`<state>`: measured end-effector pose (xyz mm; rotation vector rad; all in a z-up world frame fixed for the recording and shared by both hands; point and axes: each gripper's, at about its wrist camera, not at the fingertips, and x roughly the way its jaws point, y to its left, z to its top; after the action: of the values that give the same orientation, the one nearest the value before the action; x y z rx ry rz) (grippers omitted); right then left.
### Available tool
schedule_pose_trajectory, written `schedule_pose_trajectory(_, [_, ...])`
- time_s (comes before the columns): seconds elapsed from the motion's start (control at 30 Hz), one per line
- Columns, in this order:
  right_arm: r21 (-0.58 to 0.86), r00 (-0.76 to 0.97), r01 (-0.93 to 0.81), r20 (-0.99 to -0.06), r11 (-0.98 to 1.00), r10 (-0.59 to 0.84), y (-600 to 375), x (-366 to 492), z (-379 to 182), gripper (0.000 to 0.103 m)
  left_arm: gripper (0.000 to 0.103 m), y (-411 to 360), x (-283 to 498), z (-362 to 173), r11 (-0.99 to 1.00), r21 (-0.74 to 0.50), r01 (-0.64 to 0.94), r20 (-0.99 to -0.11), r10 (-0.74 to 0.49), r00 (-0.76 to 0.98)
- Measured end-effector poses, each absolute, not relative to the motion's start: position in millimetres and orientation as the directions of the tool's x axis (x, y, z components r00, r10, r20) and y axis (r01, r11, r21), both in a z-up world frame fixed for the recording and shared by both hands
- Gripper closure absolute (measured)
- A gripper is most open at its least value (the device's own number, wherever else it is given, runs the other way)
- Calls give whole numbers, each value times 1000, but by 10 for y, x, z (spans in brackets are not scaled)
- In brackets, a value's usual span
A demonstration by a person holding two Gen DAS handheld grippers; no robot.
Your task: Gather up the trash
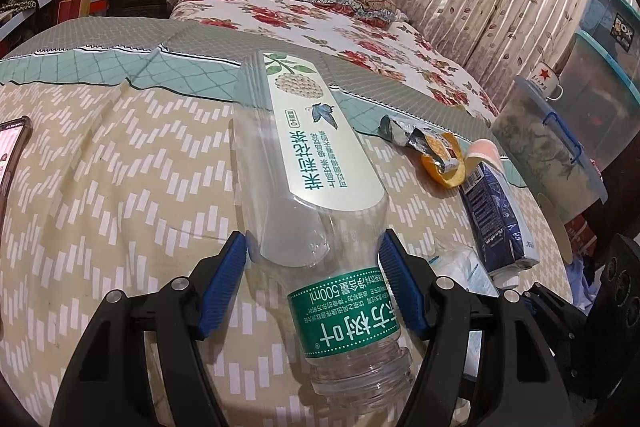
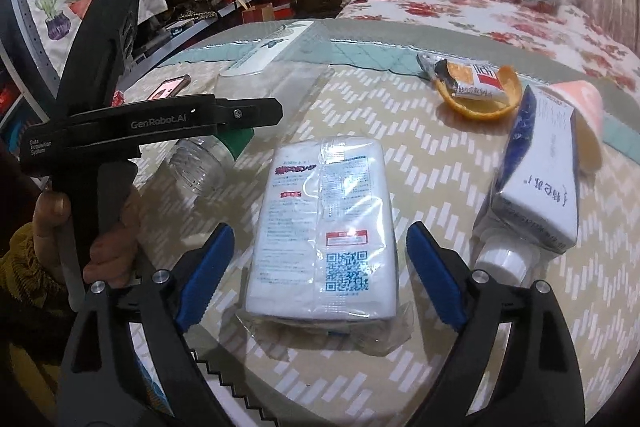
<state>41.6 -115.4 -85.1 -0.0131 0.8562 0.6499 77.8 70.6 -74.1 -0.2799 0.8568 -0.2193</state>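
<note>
Clear plastic bottle [image 1: 316, 211] pinched in the left gripper [image 1: 314, 287], right gripper [image 2: 320, 275] spread over a white packet [image 2: 324, 227].

Blue pads of the left tongs press both shoulders of the empty, capless bottle, its neck pointing back toward the camera, above a beige patterned bed cover [image 1: 120, 187]. The right tongs stand wide apart, the plastic-wrapped packet lying on the cover between them, untouched. Beyond it lie an orange peel [image 2: 480, 103] with a crumpled wrapper [image 2: 460, 75] on it, and just right of the packet a blue-and-white carton [image 2: 536, 183] on its side.
</note>
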Motion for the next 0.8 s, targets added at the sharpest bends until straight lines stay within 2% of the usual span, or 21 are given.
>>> schedule_pose_trajectory(0.8, [274,464,-516,-708,812,533,-1222,471,-884,16,31,721,796,-764,942,-328,76,-710,-299,637])
